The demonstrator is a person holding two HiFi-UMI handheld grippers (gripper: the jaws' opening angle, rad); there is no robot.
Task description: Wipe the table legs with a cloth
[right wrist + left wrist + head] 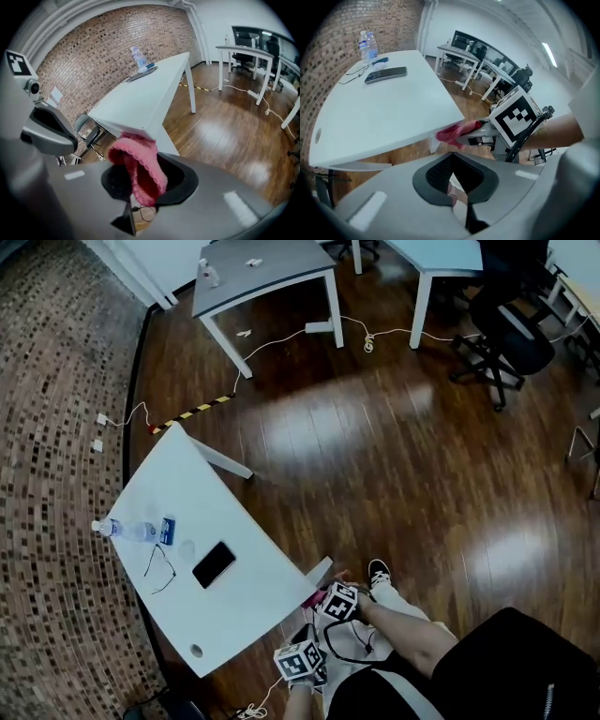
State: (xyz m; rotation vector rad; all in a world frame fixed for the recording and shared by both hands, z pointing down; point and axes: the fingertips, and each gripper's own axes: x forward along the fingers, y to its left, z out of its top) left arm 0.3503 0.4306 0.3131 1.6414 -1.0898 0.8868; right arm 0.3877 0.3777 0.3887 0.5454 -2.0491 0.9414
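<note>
Cloth: one, pink point(138, 164), bunched and pinched between the fingers of the right gripper point(136, 197). It is pressed up at the near corner of the white table, just where the leg meets the top.
Right gripper: its fingers are clamped on the cloth, with folds of the cloth hanging out on both sides.
Left gripper point(466, 218): its fingers are pressed together with nothing between them. It is held just beside the right gripper, below the table's edge.
Table: one white surface point(248, 601), standing on a dark wooden floor point(394, 456) next to a brick wall point(103, 47).
Table legs: two show in the head view, a far leg point(221, 460) and a near leg point(315, 574) next to the cloth.
Things on the surface: four, grouped at the far end and well apart from the cloth. They are one water bottle point(122, 530), one small blue item point(168, 530) touching the bottle, one dark phone point(214, 564) and one pair of glasses point(159, 568).
Other furniture: two more tables, one grey point(262, 273) and one pale point(441, 254), and one black office chair point(511, 334).
</note>
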